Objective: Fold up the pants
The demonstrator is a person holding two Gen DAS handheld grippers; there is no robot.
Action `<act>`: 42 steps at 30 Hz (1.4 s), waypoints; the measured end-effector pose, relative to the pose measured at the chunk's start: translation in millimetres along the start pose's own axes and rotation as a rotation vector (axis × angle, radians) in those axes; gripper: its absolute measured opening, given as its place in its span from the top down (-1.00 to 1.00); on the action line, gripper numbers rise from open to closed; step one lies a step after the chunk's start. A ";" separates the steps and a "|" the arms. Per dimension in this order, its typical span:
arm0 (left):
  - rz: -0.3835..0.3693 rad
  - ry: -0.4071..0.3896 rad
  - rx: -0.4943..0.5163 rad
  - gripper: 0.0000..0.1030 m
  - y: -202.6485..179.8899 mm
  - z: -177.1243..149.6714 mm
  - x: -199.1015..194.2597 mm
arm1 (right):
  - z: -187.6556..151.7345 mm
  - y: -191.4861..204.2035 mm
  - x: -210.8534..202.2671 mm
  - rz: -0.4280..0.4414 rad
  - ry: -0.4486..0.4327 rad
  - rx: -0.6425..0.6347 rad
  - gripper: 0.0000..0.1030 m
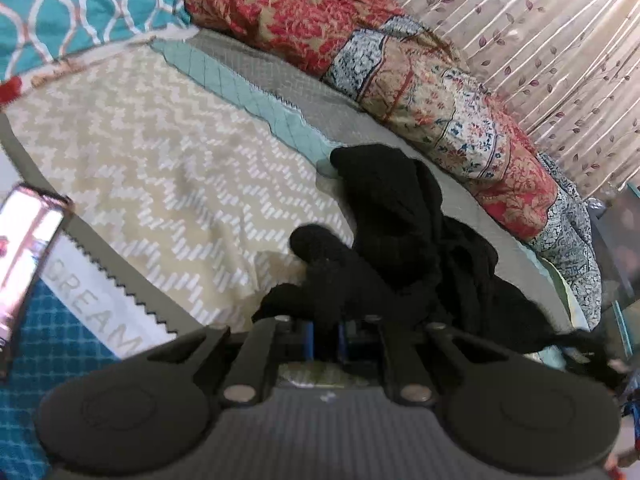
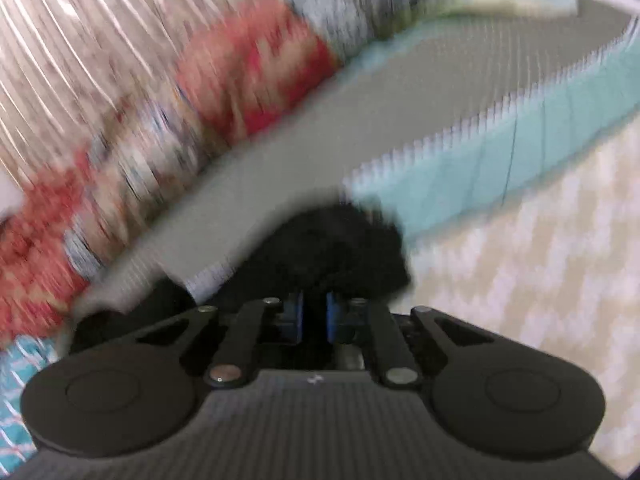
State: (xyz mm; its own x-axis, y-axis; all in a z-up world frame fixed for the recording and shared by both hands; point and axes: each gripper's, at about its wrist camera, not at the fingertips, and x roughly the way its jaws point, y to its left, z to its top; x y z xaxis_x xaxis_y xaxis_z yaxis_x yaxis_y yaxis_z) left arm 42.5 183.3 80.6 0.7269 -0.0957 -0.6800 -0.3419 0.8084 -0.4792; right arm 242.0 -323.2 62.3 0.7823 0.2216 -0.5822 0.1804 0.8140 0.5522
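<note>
Currently both grippers, left and right, pinch bunched black pants ahead, narrow, for lifting it straight.

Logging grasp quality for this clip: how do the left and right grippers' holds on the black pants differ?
The left gripper pinches a thin twisted strand of the black pants, with most of the garment trailing ahead in a crumpled heap; the right gripper has a compact bunch right at its fingers. The left view is sharp, the right view motion-blurred. Both are shut on the pants above the chevron bedspread.
</note>
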 end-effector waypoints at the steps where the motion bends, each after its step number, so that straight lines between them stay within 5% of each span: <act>1: 0.005 -0.003 0.008 0.83 -0.9 0.0 -5.0 | 16.5 -7.7 -24.8 -0.010 -0.069 0.006 0.87; 8: 0.025 0.053 0.006 0.83 8.3 -17.7 -30.8 | 89.1 -93.6 -176.3 -0.252 -0.392 0.003 0.87; 12: 0.063 0.090 -0.017 0.83 22.9 -32.5 -37.2 | 87.4 -141.0 -214.1 -0.420 -0.450 0.079 0.87; 15: 0.076 0.092 -0.036 0.83 33.1 -35.7 -46.3 | 75.1 -157.7 -215.8 -0.476 -0.412 0.126 0.87; 21: 0.066 0.083 -0.035 0.83 37.4 -35.4 -59.4 | 61.6 -137.7 -201.7 -0.384 -0.342 0.094 0.86; 25: 0.040 0.028 -0.055 0.83 39.3 -24.0 -67.3 | 92.5 -56.3 -168.4 -0.280 -0.297 -0.075 0.86; 28: 0.031 -0.027 -0.108 0.84 52.3 -10.6 -77.3 | 131.0 32.7 -156.7 -0.182 -0.344 -0.202 0.87; 32: 0.073 -0.099 -0.210 0.84 82.7 -1.5 -94.1 | 183.9 130.2 -152.1 0.002 -0.446 -0.200 0.86; 35: 0.129 -0.104 -0.253 0.84 102.4 -5.0 -96.2 | 195.2 166.9 -127.1 0.046 -0.455 -0.204 0.86; 37: 0.143 -0.069 -0.269 0.84 113.2 -11.7 -88.9 | 180.5 172.8 -98.6 0.045 -0.392 -0.232 0.77; 38: 0.148 -0.050 -0.271 0.84 114.7 -15.4 -83.9 | 170.4 171.5 -80.8 0.048 -0.327 -0.266 0.54; 39: 0.151 -0.034 -0.266 0.84 115.1 -18.7 -78.9 | 157.2 163.2 -56.9 0.035 -0.227 -0.305 -0.16; 40: 0.148 -0.025 -0.260 0.84 114.6 -21.2 -76.0 | 143.4 153.5 -41.3 0.003 -0.172 -0.326 -0.27; 42: 0.134 -0.020 -0.235 0.84 112.6 -23.5 -72.0 | 98.8 113.4 -7.3 -0.075 -0.051 -0.350 -0.08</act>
State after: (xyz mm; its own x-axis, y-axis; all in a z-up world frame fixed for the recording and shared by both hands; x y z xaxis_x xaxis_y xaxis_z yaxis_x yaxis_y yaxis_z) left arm -62.4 267.6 62.6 0.6767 0.0166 -0.7361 -0.5632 0.6555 -0.5030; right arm 315.6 -285.5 188.2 0.8049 0.1349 -0.5780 0.0299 0.9634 0.2664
